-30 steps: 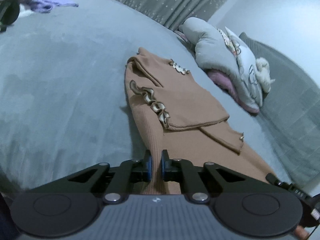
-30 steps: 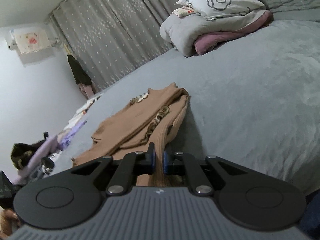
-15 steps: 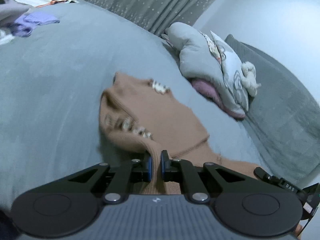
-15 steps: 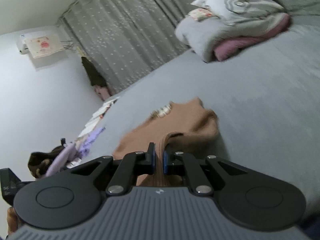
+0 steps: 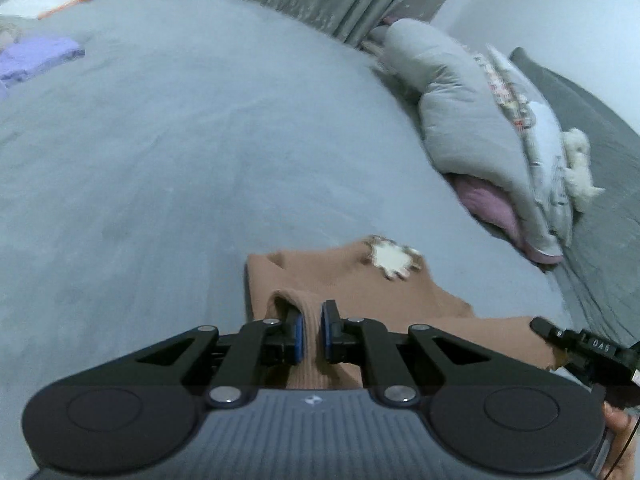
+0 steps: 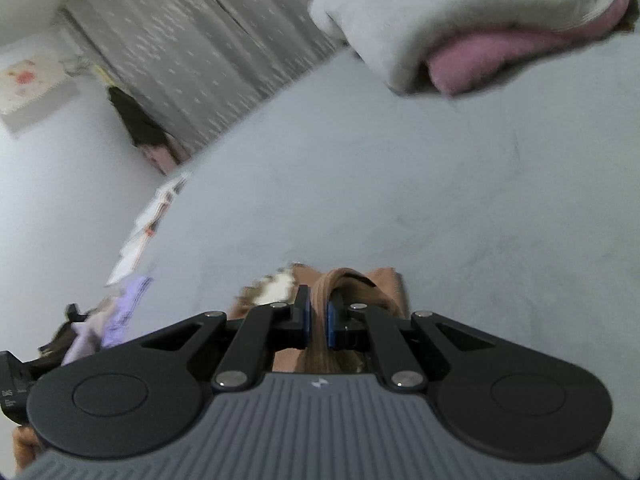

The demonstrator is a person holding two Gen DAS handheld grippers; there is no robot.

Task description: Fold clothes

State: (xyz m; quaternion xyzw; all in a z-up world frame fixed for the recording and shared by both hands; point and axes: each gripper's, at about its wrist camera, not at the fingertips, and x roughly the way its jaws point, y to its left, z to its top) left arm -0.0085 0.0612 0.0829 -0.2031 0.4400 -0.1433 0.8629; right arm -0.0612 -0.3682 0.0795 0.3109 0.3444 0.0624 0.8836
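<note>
Brown garment [image 5: 360, 284] mostly hidden | both jaws pinch folds | blurred

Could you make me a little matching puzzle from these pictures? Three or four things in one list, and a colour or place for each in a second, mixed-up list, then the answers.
Things:
1. garment
2. folded quilt
3. curtain
4. small pile of clothes

Descriptions:
A. lilac, lying at the far edge of the bed
B. grey with pale dots, hanging at the back
C. brown, pinched in both the left hand-held gripper and the right hand-held gripper
D. pale grey, stacked over something pink

Pairs: 1-C, 2-D, 3-B, 4-A
</note>
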